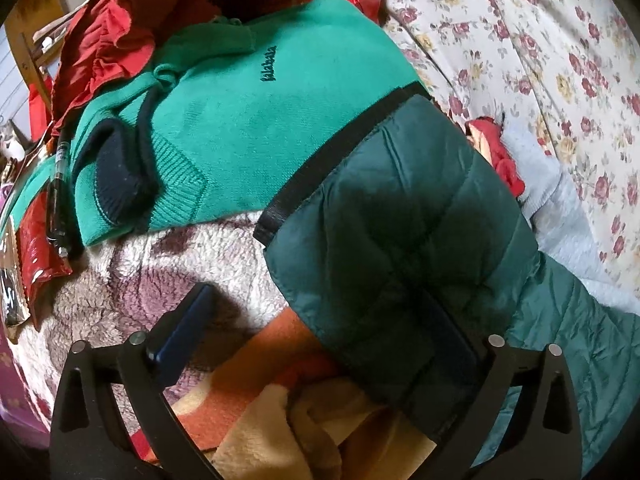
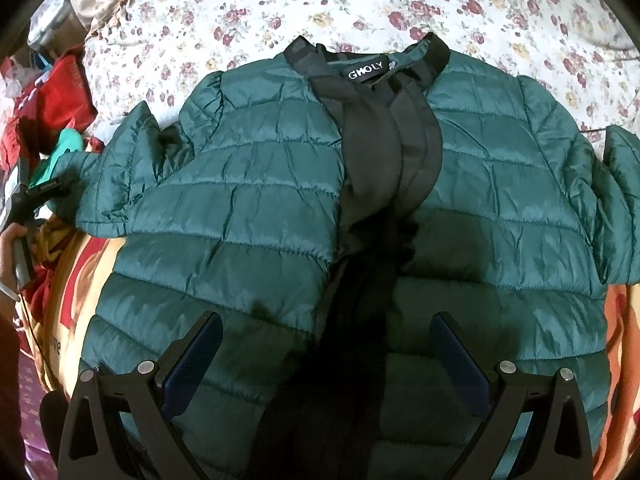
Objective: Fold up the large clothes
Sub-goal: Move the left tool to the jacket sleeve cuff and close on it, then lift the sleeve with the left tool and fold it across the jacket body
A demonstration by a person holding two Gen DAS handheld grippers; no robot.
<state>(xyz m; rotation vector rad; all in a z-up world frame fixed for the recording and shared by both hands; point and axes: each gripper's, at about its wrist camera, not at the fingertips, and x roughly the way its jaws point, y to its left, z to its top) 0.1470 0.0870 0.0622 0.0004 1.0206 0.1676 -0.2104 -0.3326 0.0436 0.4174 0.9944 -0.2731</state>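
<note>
Left tongs (image 1: 320, 328) gape fully wide over the dark green quilted jacket's sleeve (image 1: 400, 220), not gripping it. Right tongs (image 2: 326, 340) stand wide open above the jacket (image 2: 260, 200), empty.

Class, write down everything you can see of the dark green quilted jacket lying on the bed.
The dark green quilted jacket is shiny, puffy, nylon-looking, stitched in padded bands. It lies front up and unfastened on the floral bedsheet, its hem over an orange patterned blanket. Black trim lines the collar and front opening; a neck label reads GHOLY. Both sleeves spread sideways. One black-trimmed sleeve cuff rests on a bright green sweater. No fingers grip it.
</note>
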